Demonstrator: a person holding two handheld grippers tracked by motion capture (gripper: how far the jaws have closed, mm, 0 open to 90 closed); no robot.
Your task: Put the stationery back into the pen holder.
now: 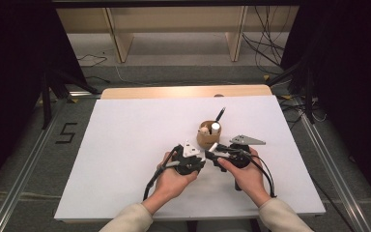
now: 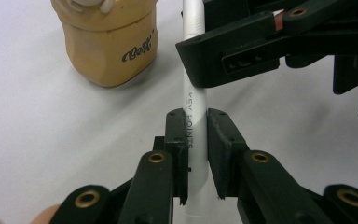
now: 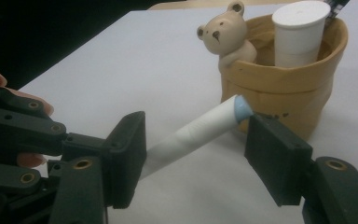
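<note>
L tool (image 2: 196, 140): jaws closed tight on a white pen (image 2: 195, 121), pads pressing both sides of the barrel where the printed text runs; pen sticks out fwd past the jaws. R tool (image 3: 196, 158): jaws wide apart, one each side of the pen's blue-tipped end, neither pad touching it as far as the right gripper view shows. In the left gripper view one R jaw crosses over the pen farther up the barrel.

High view: both tools meet nose to nose near the front-middle of the white surface (image 1: 125, 145), L tool (image 1: 199, 158) and R tool (image 1: 211, 155) almost touching. L hand (image 1: 174, 180) cups its tool from below/behind, R hand (image 1: 244, 175) wraps its own; forearms in pale sleeves angle inward from the bottom edge.

Just beyond the tools: tan pen cup (image 1: 208, 136) w/ a small bear figure (image 3: 226, 35) on its rim, a white cylinder (image 3: 299, 32) and a dark pen (image 1: 220, 114) standing inside. Held pen's tip is near the cup's base; contact unclear.
</note>
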